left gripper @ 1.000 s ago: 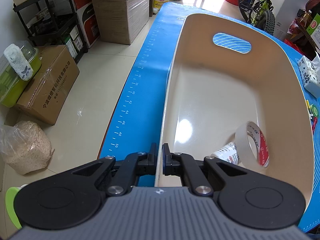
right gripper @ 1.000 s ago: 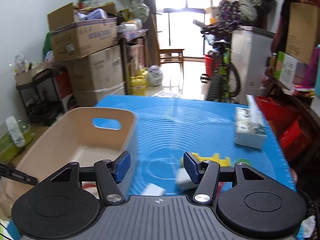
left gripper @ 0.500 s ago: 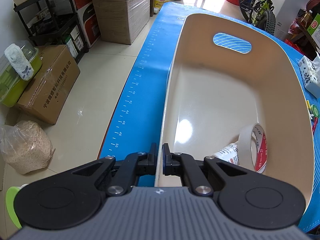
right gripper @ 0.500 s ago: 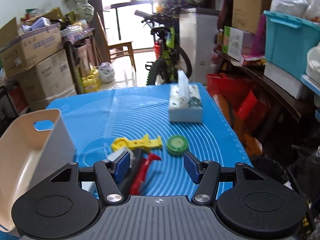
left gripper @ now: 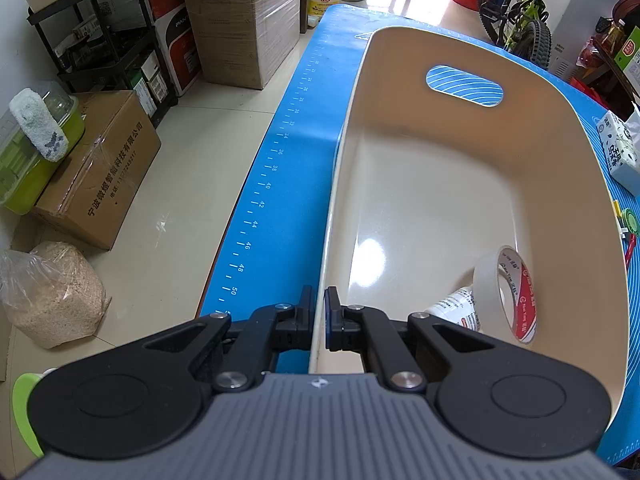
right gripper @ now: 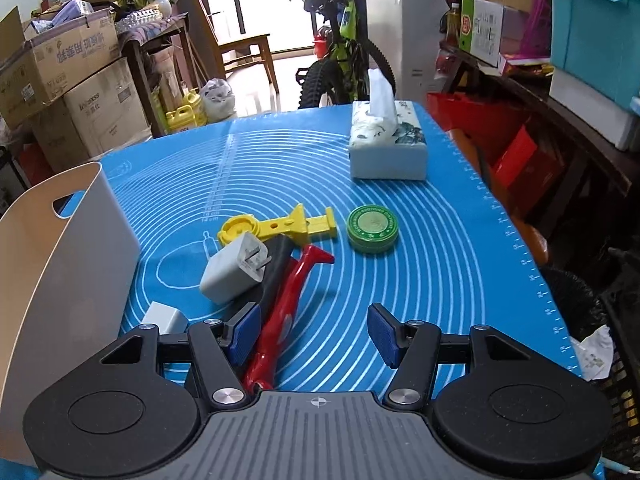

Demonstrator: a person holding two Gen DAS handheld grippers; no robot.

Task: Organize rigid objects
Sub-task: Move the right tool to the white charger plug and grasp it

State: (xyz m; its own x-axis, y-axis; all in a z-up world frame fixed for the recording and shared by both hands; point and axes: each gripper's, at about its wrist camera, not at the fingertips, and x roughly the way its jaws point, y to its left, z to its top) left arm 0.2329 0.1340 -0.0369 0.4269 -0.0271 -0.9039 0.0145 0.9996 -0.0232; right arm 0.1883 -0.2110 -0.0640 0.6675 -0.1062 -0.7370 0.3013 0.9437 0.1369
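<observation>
The left gripper (left gripper: 319,312) is clamping the bin (left gripper: 452,200) rim; tape (left gripper: 505,294) is lying inside the bin. The right gripper (right gripper: 314,334) is hanging apart, empty, beside the bin, over a red tool (right gripper: 292,300), charger (right gripper: 236,268) and tin (right gripper: 373,229).

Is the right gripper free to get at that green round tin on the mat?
Probably yes. The right gripper is open, and the green tin sits alone ahead of it, with only bare blue mat between.
</observation>
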